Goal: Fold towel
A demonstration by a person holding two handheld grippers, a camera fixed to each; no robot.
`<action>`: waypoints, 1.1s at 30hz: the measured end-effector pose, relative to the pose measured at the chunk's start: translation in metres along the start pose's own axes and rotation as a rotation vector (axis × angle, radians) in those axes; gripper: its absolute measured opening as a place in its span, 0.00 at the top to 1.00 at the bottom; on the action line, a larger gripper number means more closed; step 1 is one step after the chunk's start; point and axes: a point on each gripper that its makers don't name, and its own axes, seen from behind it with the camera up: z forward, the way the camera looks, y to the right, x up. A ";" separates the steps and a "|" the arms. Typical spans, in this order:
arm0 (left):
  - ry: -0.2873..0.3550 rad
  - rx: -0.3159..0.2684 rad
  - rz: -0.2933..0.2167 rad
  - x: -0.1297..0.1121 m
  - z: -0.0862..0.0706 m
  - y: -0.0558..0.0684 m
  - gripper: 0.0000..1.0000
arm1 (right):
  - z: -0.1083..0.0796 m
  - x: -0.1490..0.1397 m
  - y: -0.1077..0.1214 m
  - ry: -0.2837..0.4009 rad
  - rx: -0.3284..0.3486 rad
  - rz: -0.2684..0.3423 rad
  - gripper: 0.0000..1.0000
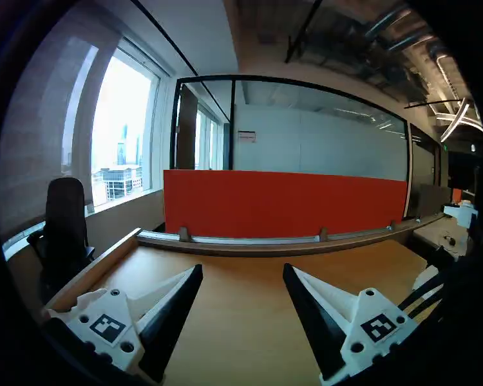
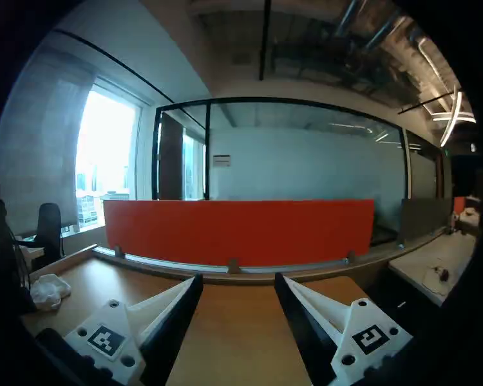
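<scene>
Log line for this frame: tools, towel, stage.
left tool: open, empty, over desk | right tool: open, empty | towel: crumpled on desk, left in right gripper view, untouched | stage: fold not started

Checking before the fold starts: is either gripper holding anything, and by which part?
Nothing is held. The left gripper and right gripper are both open above the wooden desk.

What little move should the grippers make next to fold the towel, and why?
Probably turn the right gripper toward the crumpled white cloth, likely the towel, lying on the wooden desk. The right gripper and the left gripper are both open and hold nothing. In the right gripper view the cloth sits far off to the left, not between the fingers.
</scene>
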 end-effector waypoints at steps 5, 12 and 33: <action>0.001 -0.002 0.007 -0.004 -0.001 0.001 0.08 | 0.000 0.002 -0.003 -0.002 -0.012 0.012 0.15; 0.023 -0.016 0.030 -0.006 -0.001 0.005 0.08 | -0.002 0.000 -0.010 -0.007 -0.012 0.027 0.15; 0.091 -0.020 0.113 -0.049 0.004 0.007 0.08 | -0.013 0.005 -0.041 0.003 -0.001 0.040 0.15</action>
